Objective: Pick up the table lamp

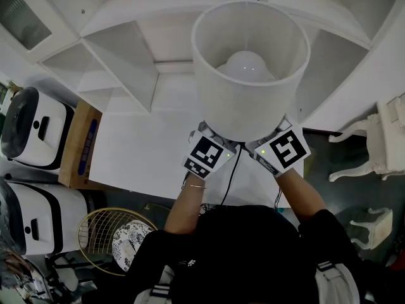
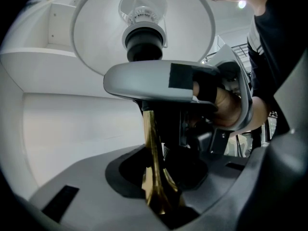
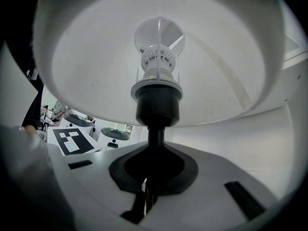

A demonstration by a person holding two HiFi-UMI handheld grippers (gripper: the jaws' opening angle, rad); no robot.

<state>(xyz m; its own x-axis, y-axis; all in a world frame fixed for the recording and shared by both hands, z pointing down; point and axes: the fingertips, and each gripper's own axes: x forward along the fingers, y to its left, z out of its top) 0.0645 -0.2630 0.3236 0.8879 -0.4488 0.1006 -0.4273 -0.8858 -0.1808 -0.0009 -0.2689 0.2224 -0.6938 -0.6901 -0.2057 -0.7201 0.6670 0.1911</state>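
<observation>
Left tool (image 2: 157, 198) and right tool (image 3: 146, 196) clamped on table lamp (image 1: 250, 68) brass stem (image 2: 150, 138). Likely stiff, slick and top-heavy; shade (image 1: 218, 106) looks fragile.

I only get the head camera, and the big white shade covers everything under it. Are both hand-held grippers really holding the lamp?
Observer: The left hand-held gripper is closed on the gold stem of the lamp, low down where the stem flares.
Child: And the other one?
Observer: The right hand-held gripper is shut on the stem higher up, just under the socket.
Child: What colour is the socket?
Observer: Black, with a white collar on top of it.
</observation>
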